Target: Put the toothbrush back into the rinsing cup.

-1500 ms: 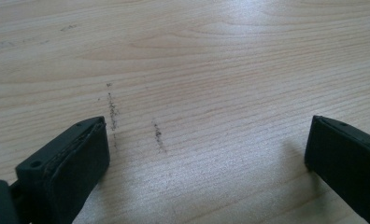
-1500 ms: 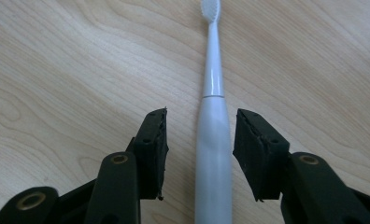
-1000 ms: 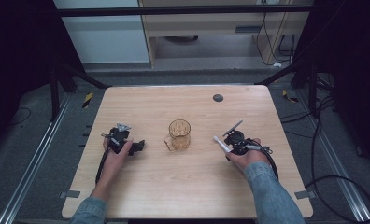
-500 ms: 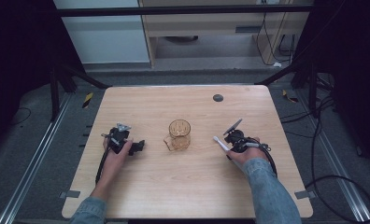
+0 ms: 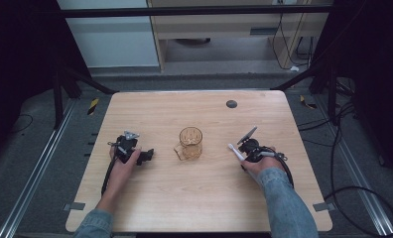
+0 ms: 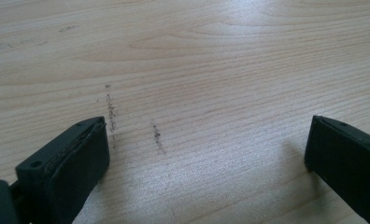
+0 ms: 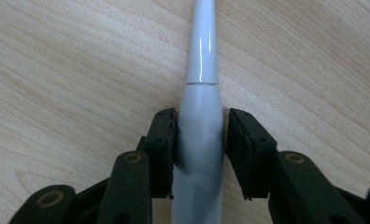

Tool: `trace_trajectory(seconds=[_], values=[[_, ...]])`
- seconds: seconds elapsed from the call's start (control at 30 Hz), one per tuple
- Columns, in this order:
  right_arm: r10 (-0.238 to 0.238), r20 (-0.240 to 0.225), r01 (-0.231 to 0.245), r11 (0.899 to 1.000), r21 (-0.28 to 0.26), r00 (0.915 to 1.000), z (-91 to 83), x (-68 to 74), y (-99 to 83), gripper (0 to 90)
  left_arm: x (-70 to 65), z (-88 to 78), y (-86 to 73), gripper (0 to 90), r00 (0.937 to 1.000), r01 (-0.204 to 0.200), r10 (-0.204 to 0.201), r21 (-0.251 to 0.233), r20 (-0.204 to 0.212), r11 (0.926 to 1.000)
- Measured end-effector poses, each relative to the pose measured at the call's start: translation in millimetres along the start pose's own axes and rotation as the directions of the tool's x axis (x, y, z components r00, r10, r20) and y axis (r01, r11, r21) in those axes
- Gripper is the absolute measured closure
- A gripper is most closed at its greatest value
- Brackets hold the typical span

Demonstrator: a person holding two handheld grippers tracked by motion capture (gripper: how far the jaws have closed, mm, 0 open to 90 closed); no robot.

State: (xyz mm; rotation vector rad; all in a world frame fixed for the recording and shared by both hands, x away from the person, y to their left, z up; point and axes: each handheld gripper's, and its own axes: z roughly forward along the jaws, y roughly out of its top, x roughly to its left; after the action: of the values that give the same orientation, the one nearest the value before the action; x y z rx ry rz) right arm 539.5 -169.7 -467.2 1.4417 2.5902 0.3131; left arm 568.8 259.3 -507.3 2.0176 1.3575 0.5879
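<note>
Around the work area: grey floor [image 5: 35, 148], a pale cabinet [image 5: 110, 39] beyond the far edge, and loose cables [image 5: 363, 198] off the right edge.

On the surface [image 5: 204, 198], pale wood grain, bare apart from a few items.

At the centre of the surface: a glass mug [image 5: 190, 143], amber-tinted, upright, handle turned towards the near left corner. Well apart from both tools, and judged to be the likely destination.

Near the left edge: the left hand-held gripper [image 6: 206, 140], resting low over the wood with jaws spread wide and nothing between them. Judged to be parked on standby.

Right of the mug, towards the right edge: the right hand-held gripper [image 7: 201, 135], jaws just closing round a white rod-shaped tool [image 7: 202, 70]. One pad against the thick end, the other just beside it with a sliver of gap, so not yet clamped. Tool lying flat, slim end pointing away from the jaws. Grasp taken at the thick end, probably for control of the tip.

Near the far edge: a small dark disc [image 5: 231, 104].

Between the left jaws: faint dark scuff marks [image 6: 110, 112].
</note>
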Motion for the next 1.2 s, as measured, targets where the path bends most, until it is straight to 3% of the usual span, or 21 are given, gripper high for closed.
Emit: trace_trajectory(seconds=[0.33, 0.53, 0.8, 1.03, 1.2], values=[[0.003, -0.018, -0.003, 1.000, -0.001, 0.9998, -1.2, -1.9, 0.3, 67.2, 0.0, 0.1, 0.1, 0.0, 1.0000, -0.002, 0.002, 0.000, 0.002, 1.0000], [0.017, -0.034, -0.018, 0.999, -0.028, 0.9993, -9.3, -4.1, 0.7, 67.3, 0.0, 0.1, 0.1, 0.0, 1.0000, -0.003, 0.003, 0.000, 0.002, 1.0000], [0.023, -0.029, -0.026, 0.995, -0.093, 0.9993, -30.4, -4.7, 1.9, 67.4, 0.0, 0.1, 0.1, 0.0, 1.0000, -0.003, 0.003, 0.000, 0.004, 1.0000], [0.050, -0.051, -0.059, 0.982, -0.182, 0.9974, -55.6, -7.7, -5.2, 67.4, -0.2, -0.1, 0.0, 0.0, 1.0000, -0.004, 0.004, 0.001, 0.005, 1.0000], [0.038, -0.065, -0.051, 0.975, -0.215, 0.9972, -66.4, -6.9, -7.3, 67.4, -0.2, -0.1, 0.0, 0.0, 1.0000, -0.004, 0.004, 0.000, 0.005, 1.0000]])
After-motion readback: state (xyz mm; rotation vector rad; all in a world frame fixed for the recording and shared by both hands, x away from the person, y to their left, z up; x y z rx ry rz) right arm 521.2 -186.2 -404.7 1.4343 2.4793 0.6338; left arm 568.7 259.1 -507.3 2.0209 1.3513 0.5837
